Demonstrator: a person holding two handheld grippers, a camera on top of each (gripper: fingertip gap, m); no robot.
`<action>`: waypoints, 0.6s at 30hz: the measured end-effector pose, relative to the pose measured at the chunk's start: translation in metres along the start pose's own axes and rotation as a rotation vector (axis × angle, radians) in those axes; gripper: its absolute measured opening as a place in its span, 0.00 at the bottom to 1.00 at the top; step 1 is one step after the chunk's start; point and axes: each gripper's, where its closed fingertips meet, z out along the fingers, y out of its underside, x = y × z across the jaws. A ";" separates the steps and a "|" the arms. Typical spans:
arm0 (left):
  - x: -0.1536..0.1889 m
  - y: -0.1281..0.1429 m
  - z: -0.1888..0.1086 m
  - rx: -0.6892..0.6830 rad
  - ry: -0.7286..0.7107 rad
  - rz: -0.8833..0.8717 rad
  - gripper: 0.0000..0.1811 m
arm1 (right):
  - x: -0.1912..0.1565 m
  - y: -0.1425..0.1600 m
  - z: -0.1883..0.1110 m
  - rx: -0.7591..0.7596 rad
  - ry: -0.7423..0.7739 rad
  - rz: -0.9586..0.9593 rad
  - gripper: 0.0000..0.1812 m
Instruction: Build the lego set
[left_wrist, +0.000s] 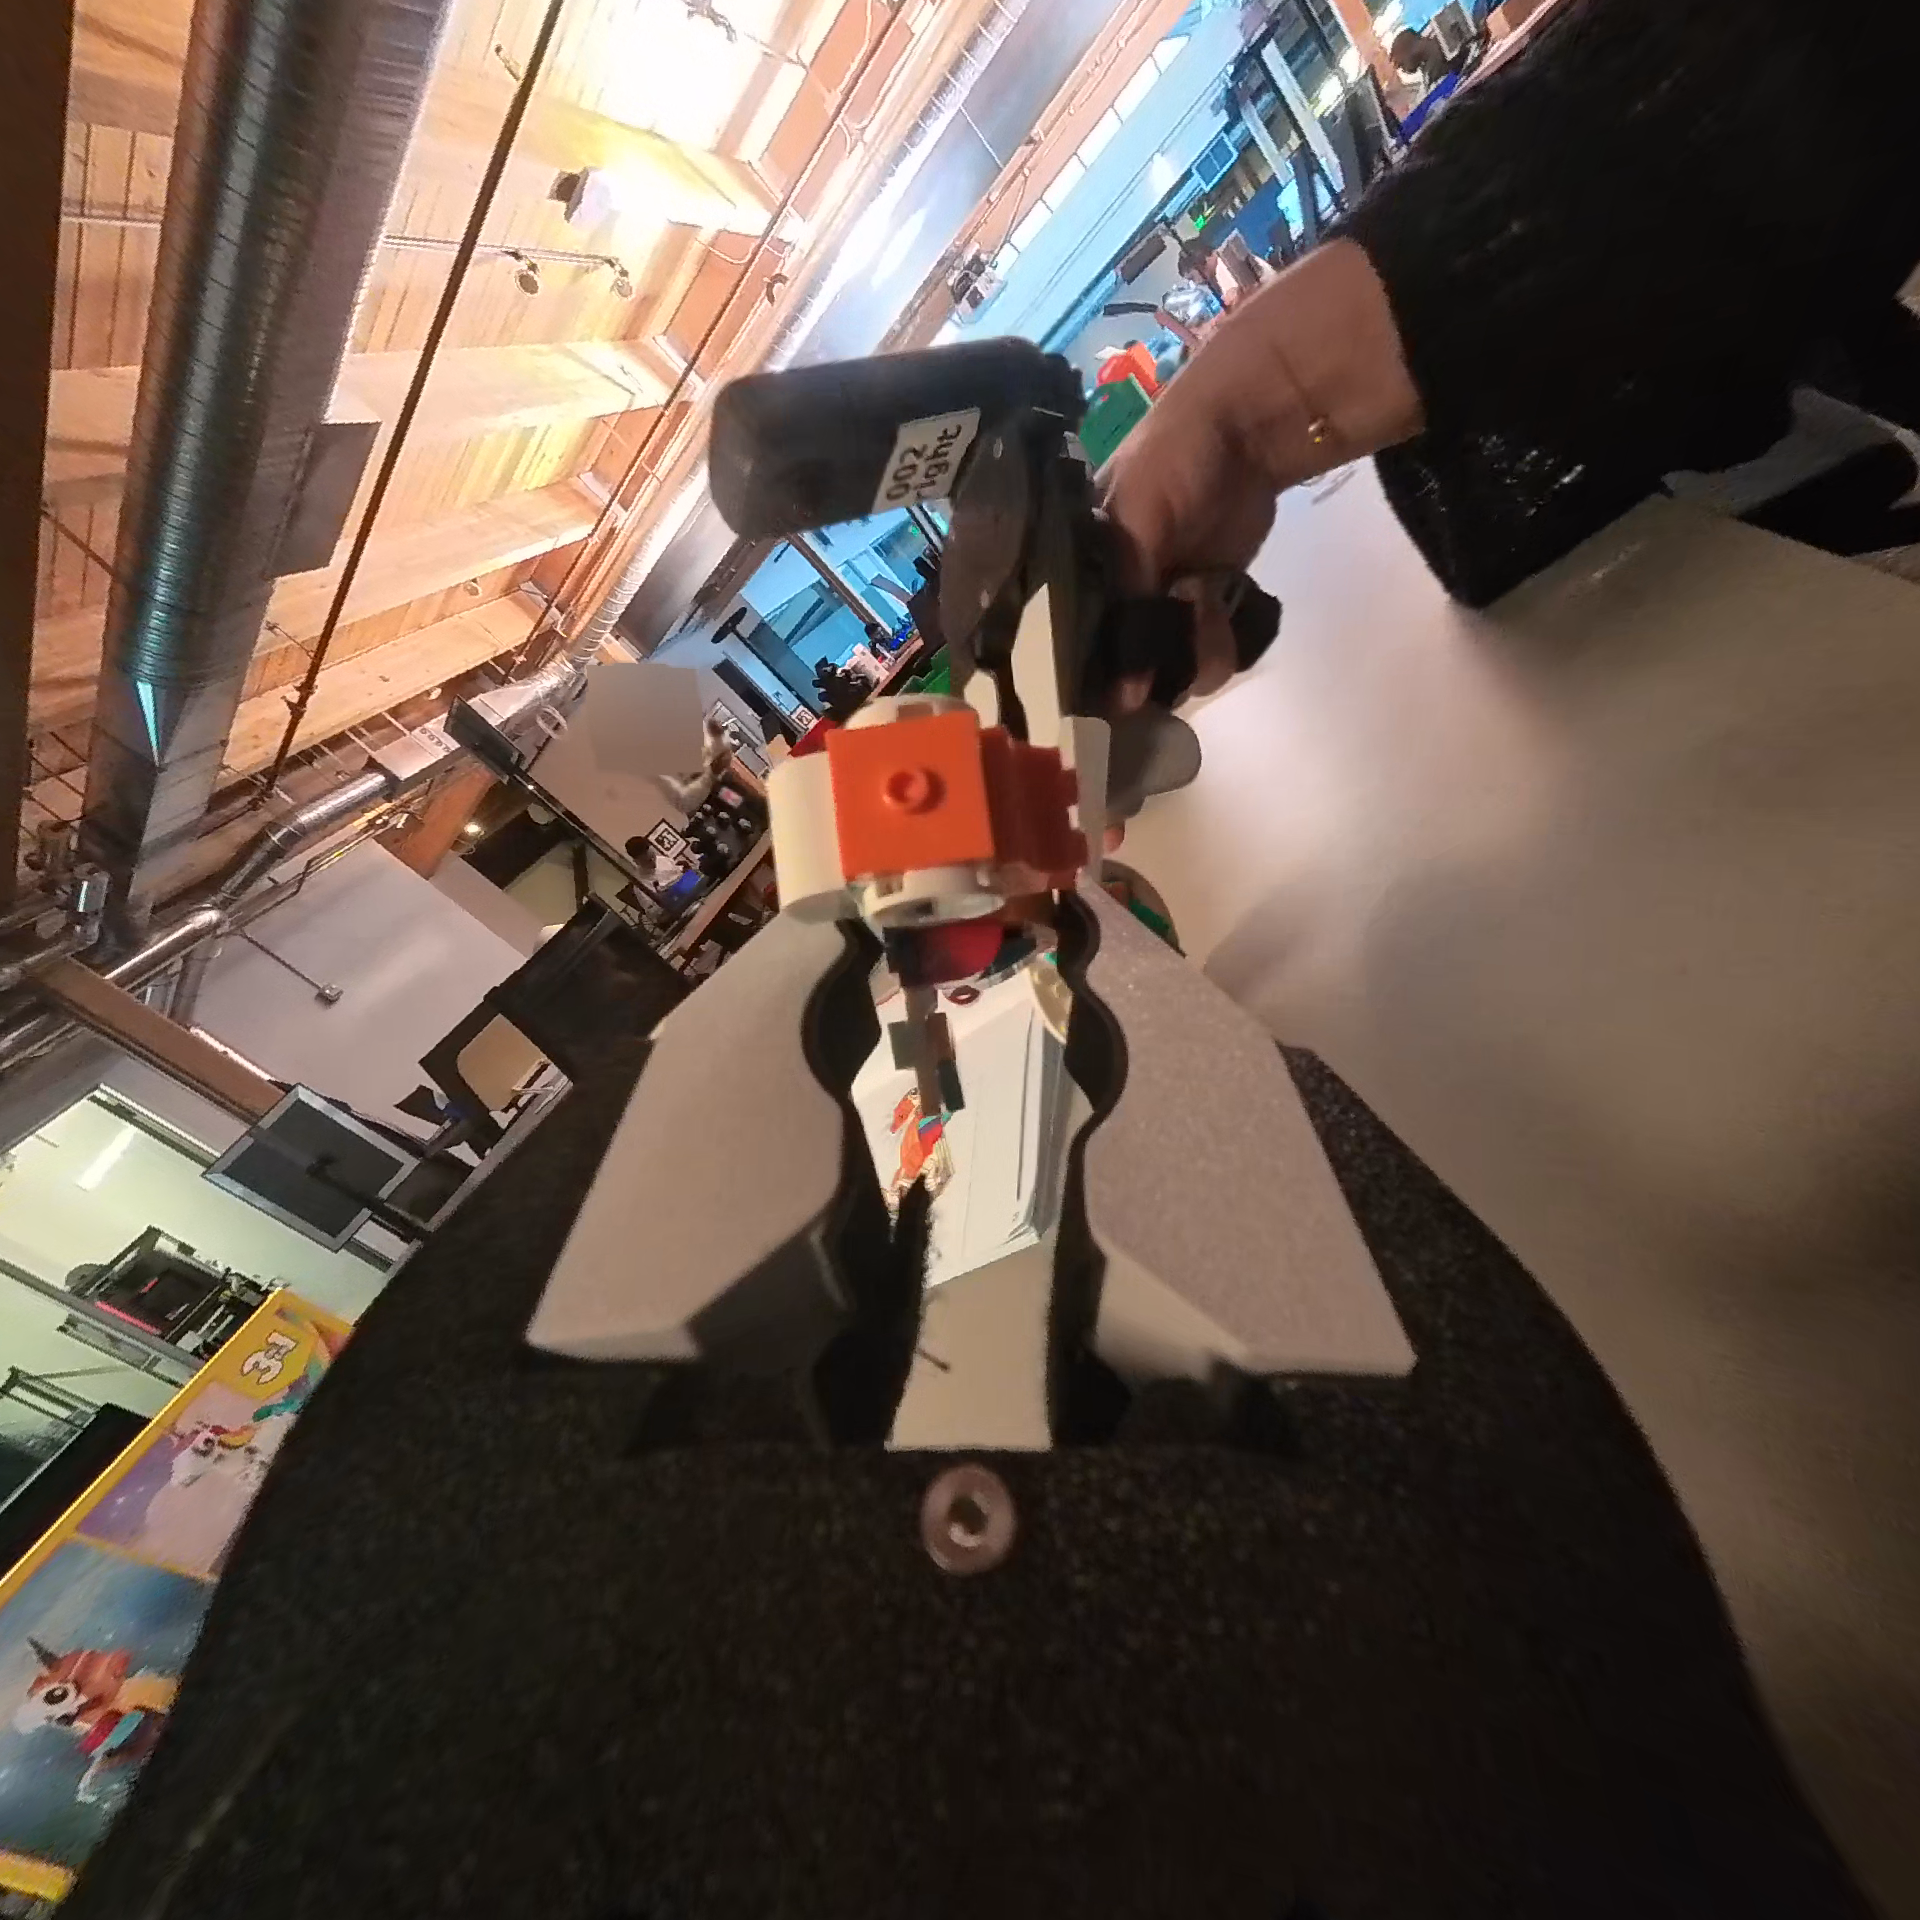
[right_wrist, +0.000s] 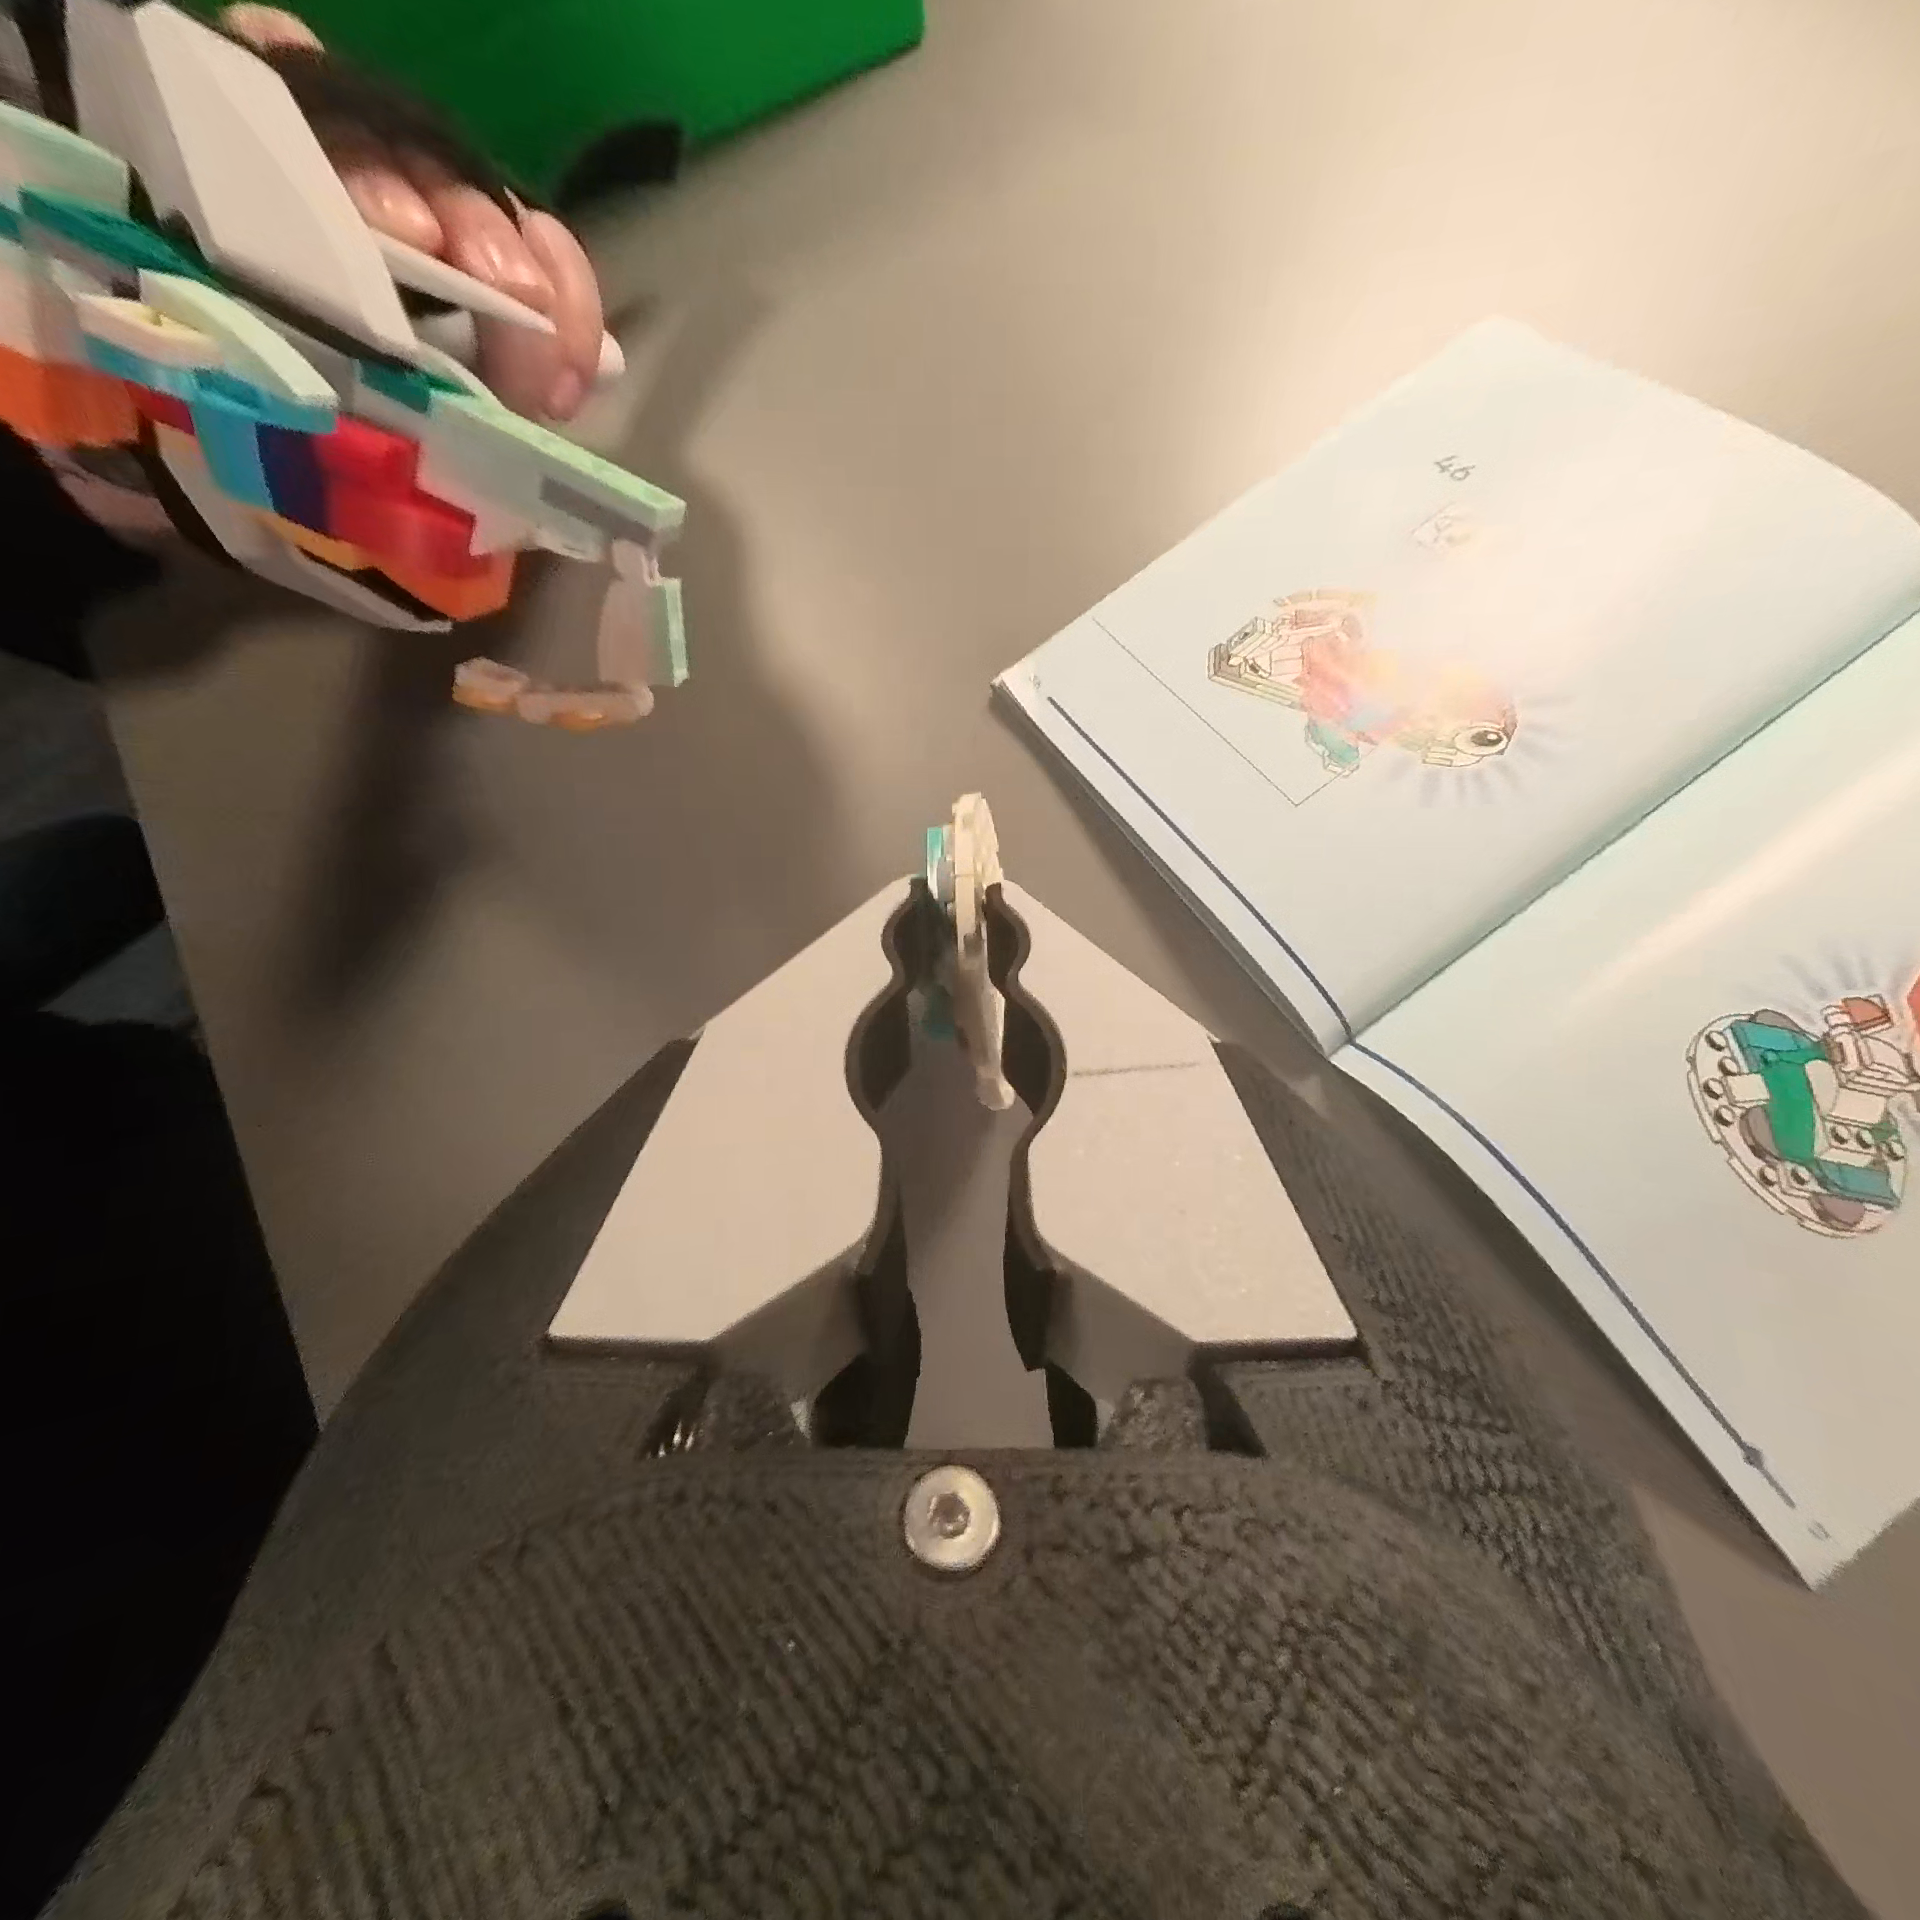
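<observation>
My left gripper (left_wrist: 961, 935) is tipped up toward the ceiling and closed on the multicoloured Lego model (left_wrist: 914, 821); its two grey fingers (left_wrist: 727, 1132) meet at the tips around the model's lower end. From this view the model shows an orange studded brick on its face, white curved pieces around it and dark red steps on its right side. In the right wrist view the same model (right_wrist: 343, 457) sits at upper left, blurred, lifted clear of the beige table (right_wrist: 883, 416), with mint, teal, blue, purple, red and orange layers and a small pale foot hanging off its near end.

My right gripper (right_wrist: 961, 904) is nearly closed, pinching a thin cream round plate with a teal piece (right_wrist: 961, 883) stacked against it; the plate stands on edge between the fingertips and pokes out past them. It is held above the table, well apart from the model.

Right of my right gripper the instruction booklet (right_wrist: 1507, 831) lies open flat on the table, its pale blue pages showing build pictures. A green tray (right_wrist: 644, 73) sits at the far edge. In the left wrist view I also see the person's hand (left_wrist: 1226, 457) in a dark sleeve gripping the right tool's handle, and the yellow Lego box (left_wrist: 156, 1538) at lower left.
</observation>
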 end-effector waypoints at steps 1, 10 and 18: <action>0.000 0.000 0.000 0.001 0.001 -0.004 0.17 | 0.001 0.000 0.000 0.012 -0.003 0.010 0.05; 0.002 0.001 0.001 -0.001 0.016 -0.019 0.17 | 0.017 -0.002 -0.004 0.164 -0.050 0.211 0.05; 0.004 0.002 0.002 -0.006 0.028 -0.025 0.17 | 0.033 0.004 -0.009 0.257 -0.190 0.505 0.08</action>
